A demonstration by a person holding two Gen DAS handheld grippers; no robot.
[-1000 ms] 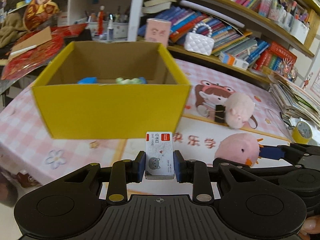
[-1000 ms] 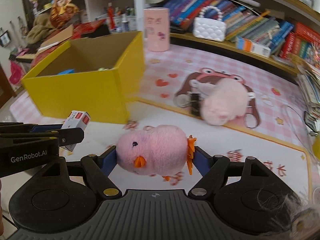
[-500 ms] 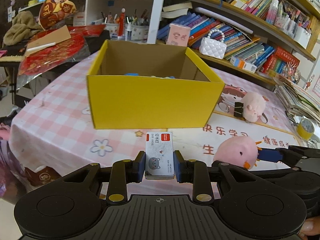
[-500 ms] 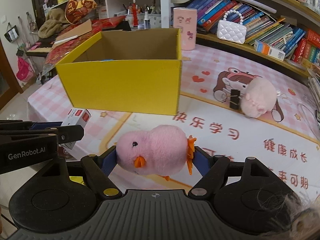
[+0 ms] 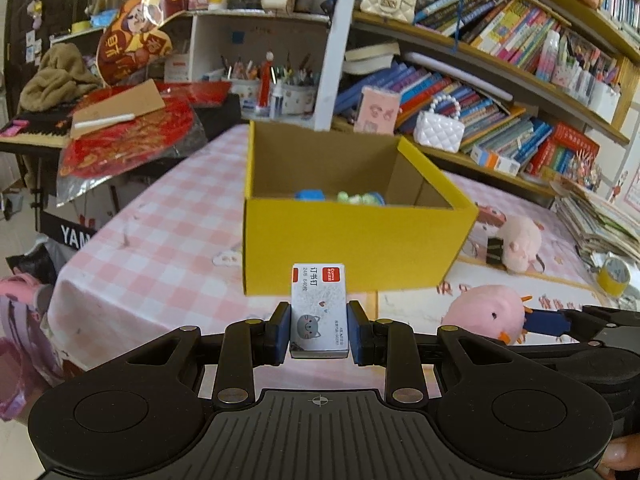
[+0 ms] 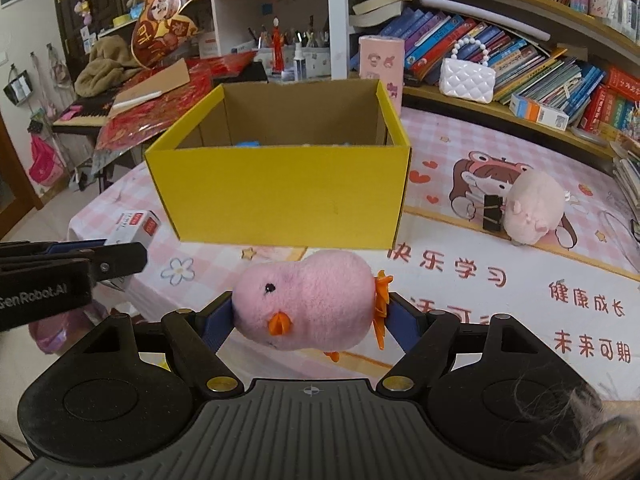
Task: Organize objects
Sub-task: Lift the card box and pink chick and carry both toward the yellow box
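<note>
Left wrist view: the left gripper point(image 5: 319, 332) clamps a small staple box point(image 5: 319, 312) upright between its pads. Beside it, the right gripper point(image 6: 308, 314) squeezes a pink plush chick point(image 6: 306, 300). Beyond both, a yellow box point(image 6: 280, 196) sits open on the checked tablecloth point(image 5: 160, 240).

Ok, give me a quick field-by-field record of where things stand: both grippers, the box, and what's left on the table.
left gripper: shut on staples box, held short of the bin
right gripper: shut on pink chick plush
yellow box: open-topped, on the table, blue and green items inside
left on table: pink pig plush with black binder clip beside it
tape roll: at the table's right edge
</note>
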